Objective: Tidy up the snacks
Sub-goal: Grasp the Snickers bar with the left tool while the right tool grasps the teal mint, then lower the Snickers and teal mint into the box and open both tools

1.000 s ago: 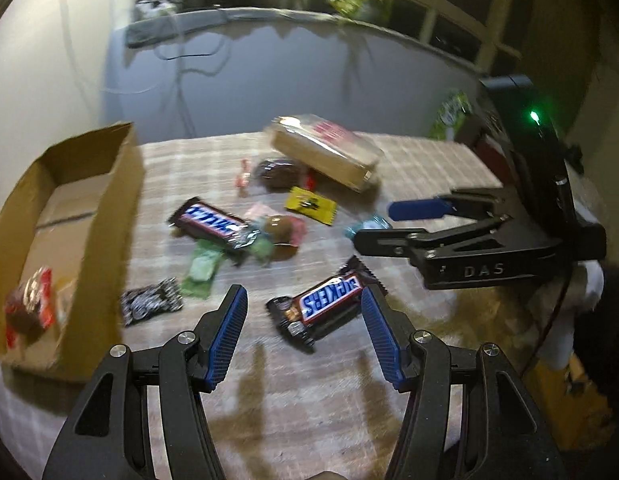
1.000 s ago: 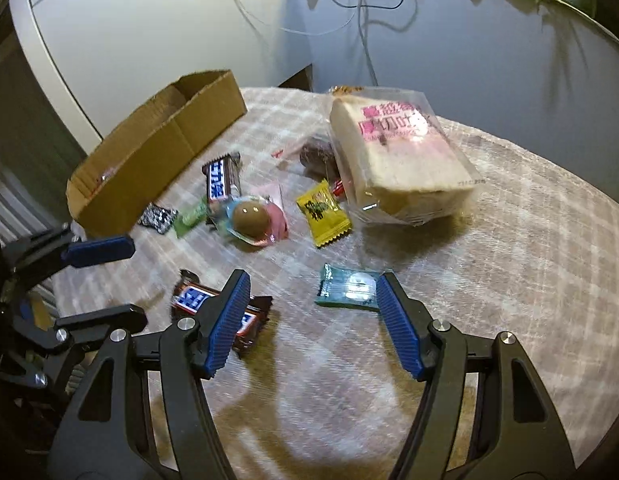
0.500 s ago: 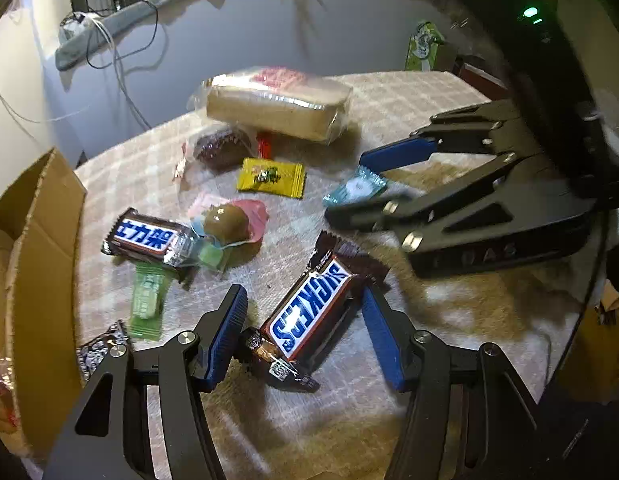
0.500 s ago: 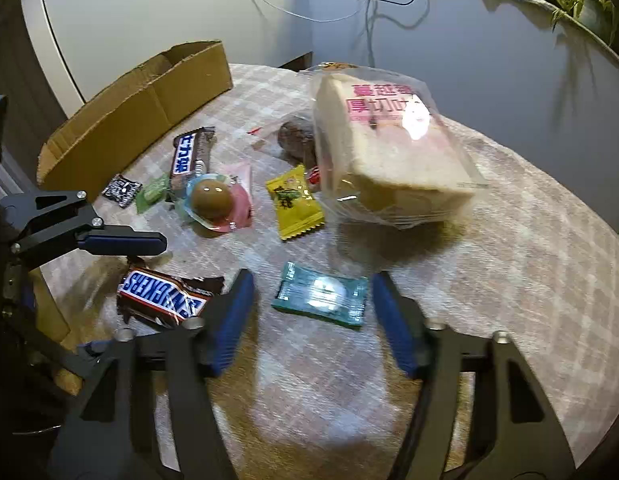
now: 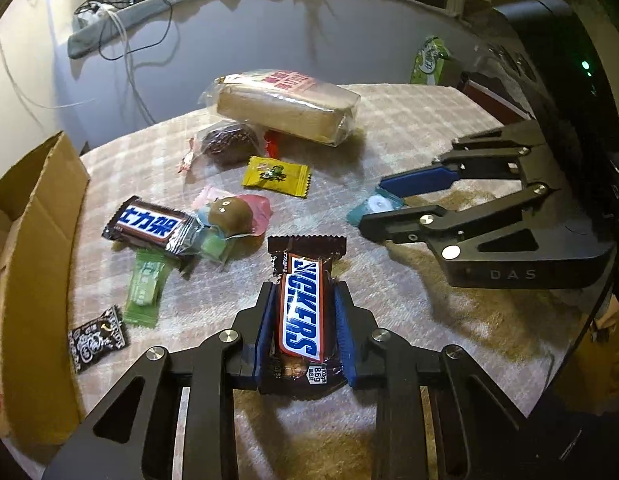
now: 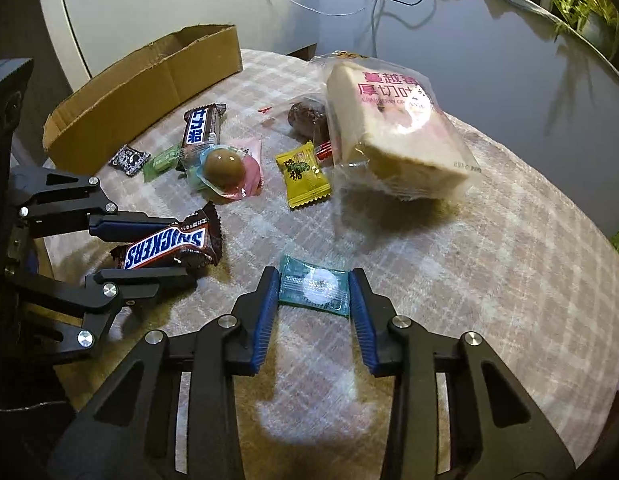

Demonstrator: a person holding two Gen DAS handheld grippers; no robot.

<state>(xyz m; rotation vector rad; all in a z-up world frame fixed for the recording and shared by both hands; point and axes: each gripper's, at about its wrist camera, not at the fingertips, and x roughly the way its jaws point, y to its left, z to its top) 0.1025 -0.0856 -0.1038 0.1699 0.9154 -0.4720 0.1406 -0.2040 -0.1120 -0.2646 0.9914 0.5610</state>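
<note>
A second ago the left claw (image 5: 305, 330) was wide open above the Snickers (image 5: 301, 312); now it is lower and its jaws are closing, with the blue pads already pressing both long sides of the bar, which lies on the checked surface (image 5: 409, 128). The right claw (image 6: 314, 300) was also wide; its jaws are closing too, with the teal packet (image 6: 314, 289) between them, and the pads seem to just reach its two short edges, though I cannot be sure they press. So two snacks are about to go together, probably to the box (image 5: 37, 264) at the left edge, well apart from the bar.

The box is cut off in both views; inside it only a bit of red wrapper shows. The bread bag (image 6: 393, 128) covers part of a dark round cake (image 6: 307, 118). A green bag behind the surface is too small to read
</note>
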